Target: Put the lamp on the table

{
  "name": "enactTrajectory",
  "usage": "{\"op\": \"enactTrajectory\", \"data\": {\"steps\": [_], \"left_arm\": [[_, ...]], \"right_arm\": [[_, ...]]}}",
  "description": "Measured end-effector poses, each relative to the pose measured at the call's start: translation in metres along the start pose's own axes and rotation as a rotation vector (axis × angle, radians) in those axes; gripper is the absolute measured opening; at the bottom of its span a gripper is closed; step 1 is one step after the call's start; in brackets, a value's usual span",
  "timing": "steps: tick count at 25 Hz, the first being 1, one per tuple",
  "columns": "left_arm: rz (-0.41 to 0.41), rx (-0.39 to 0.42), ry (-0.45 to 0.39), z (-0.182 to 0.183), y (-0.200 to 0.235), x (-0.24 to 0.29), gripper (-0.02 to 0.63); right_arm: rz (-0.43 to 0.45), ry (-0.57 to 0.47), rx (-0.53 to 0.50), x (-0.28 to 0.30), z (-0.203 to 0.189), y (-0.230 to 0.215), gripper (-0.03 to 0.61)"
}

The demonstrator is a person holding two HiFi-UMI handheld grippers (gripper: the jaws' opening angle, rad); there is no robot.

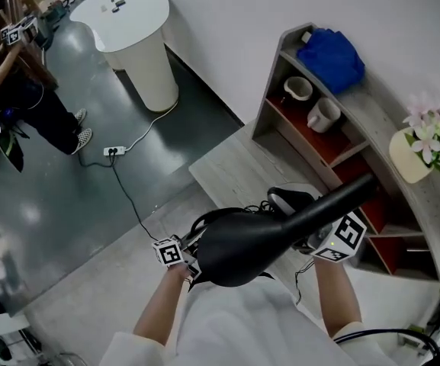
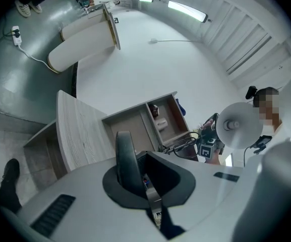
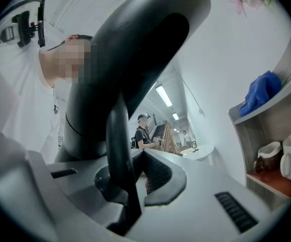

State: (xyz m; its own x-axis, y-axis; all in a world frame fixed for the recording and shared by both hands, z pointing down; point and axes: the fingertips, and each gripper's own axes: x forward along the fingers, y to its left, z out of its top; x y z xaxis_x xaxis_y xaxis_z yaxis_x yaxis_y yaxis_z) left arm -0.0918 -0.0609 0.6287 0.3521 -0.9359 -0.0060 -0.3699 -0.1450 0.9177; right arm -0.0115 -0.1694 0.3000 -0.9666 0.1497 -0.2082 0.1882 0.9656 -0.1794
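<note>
Here, lamp (image 1: 242, 246) in mid-air beside the shelf (image 1: 372, 97), well apart from the table (image 1: 139, 21). Left gripper (image 2: 137, 173) and right gripper (image 3: 125, 175) are each clamped tight on its black frame. Best carried level and set clear of the tabletop's edge.

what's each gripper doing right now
Left gripper: closed, at the wide end of the lamp; a grip on it cannot be told.
Right gripper: closed on the lamp.
</note>
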Motion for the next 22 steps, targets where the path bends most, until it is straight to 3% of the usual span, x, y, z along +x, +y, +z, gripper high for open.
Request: {"op": "enactTrajectory", "data": {"steps": [12,18,22], "left_arm": [[0.069,0.002,-0.013,0.050,0.087,0.030,0.009],[0.098,-0.005,0.046,0.060,0.133,0.052,0.009],[0.090,0.005,0.124,0.065,0.153,0.070,0.009]], "right_arm": [[0.049,0.047,0.097,0.050,-0.060,-0.086,0.017],[0.035,0.060,0.101,0.061,-0.092,-0.122,0.017],[-0.031,0.056,0.095,0.054,-0.101,-0.139,0.017]]}}
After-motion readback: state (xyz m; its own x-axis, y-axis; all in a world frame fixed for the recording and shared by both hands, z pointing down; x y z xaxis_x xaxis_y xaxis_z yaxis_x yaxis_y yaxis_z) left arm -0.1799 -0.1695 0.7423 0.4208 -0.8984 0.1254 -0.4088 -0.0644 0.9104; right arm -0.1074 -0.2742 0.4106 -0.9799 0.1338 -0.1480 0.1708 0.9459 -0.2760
